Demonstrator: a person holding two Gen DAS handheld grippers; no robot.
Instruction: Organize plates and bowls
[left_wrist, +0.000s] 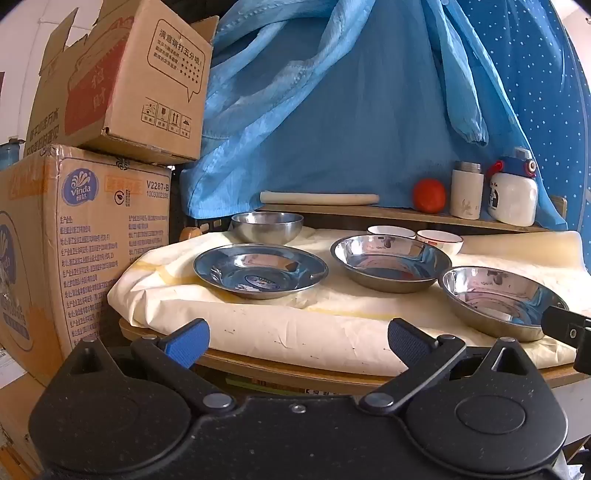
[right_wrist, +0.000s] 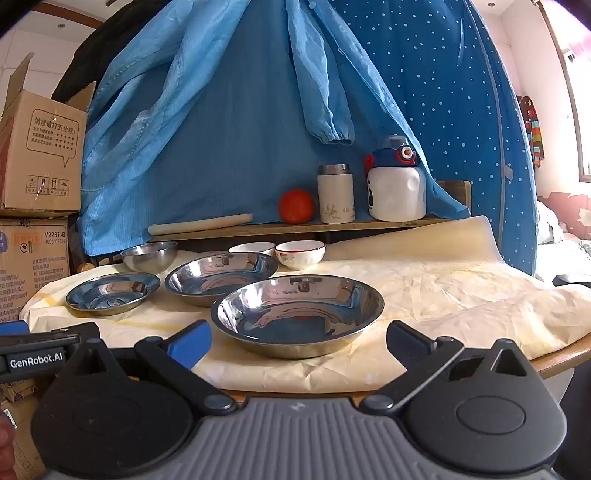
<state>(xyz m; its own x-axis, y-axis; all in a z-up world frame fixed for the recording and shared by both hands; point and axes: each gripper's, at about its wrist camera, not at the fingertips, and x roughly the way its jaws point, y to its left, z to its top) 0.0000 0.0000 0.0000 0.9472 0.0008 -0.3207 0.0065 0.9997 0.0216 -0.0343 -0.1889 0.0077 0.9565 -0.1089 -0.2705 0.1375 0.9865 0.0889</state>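
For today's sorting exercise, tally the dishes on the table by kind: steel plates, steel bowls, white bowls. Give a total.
Steel plates: 3
Steel bowls: 1
White bowls: 2
Total: 6

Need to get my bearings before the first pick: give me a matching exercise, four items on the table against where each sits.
Items:
1. steel plate
2. small steel bowl
3. white ceramic bowls
4. orange fruit

Places:
A. on the back shelf, beside the white tumbler
B. far left of the front row
C. behind the middle steel dish
D. back left, behind the steel plate

Pairs: 1-B, 2-D, 3-C, 4-A
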